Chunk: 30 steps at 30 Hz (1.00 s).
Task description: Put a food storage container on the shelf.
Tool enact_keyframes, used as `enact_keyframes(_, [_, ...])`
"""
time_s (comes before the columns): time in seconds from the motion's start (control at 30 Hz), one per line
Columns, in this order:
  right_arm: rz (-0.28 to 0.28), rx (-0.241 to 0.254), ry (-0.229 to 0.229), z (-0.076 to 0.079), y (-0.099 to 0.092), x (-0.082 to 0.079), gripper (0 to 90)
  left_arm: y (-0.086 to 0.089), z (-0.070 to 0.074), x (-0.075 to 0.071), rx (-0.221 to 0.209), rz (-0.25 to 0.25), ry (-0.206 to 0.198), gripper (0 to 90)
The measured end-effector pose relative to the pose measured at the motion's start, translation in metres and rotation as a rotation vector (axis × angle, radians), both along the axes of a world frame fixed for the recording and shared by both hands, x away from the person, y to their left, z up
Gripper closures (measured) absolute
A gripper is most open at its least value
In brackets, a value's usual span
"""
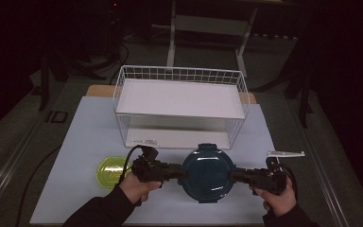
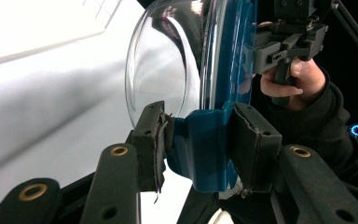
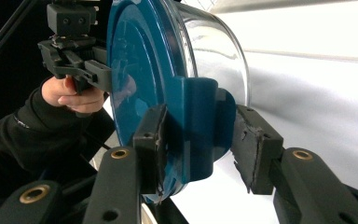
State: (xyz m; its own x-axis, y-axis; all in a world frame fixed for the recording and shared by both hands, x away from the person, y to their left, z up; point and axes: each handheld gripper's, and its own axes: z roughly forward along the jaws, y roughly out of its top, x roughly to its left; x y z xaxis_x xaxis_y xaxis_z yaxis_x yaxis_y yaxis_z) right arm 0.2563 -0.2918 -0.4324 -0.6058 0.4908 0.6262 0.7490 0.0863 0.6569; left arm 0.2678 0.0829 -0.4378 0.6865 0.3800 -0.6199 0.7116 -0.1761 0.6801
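Observation:
A round clear glass container with a dark teal lid [image 1: 207, 172] hangs level above the white table, in front of the wire rack. My left gripper [image 1: 177, 172] is shut on the lid's left clasp [image 2: 205, 144], which sits tight between the two pads. My right gripper [image 1: 234, 176] is shut on the opposite clasp [image 3: 198, 126]. In the left gripper view the glass bowl [image 2: 163, 70] bulges to the left of the lid's rim, and the other hand with its gripper [image 2: 289, 37] is beyond it. The right gripper view looks across the lid's top [image 3: 140, 70].
A white wire rack [image 1: 179, 101] with an upper shelf stands behind the container. A yellow-green round lid [image 1: 109, 172] lies on the table [image 1: 75, 142] beside my left hand. A small white bracket-like piece [image 1: 286, 153] lies near the right hand.

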Motion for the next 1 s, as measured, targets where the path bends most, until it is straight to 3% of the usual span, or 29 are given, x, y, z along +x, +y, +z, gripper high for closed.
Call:
enact_keyframes(0.73, [-0.014, 0.019, -0.075, 0.056, 0.022, 0.041, 56.6, 0.022, 0.057, 0.03, -0.013, 0.056, -0.071, 57.3])
enact_keyframes(1.0, [-0.019, 0.039, -0.116, 0.091, 0.033, 0.069, 56.6, 0.032, 0.097, 0.053, -0.01, 0.088, -0.124, 57.3])
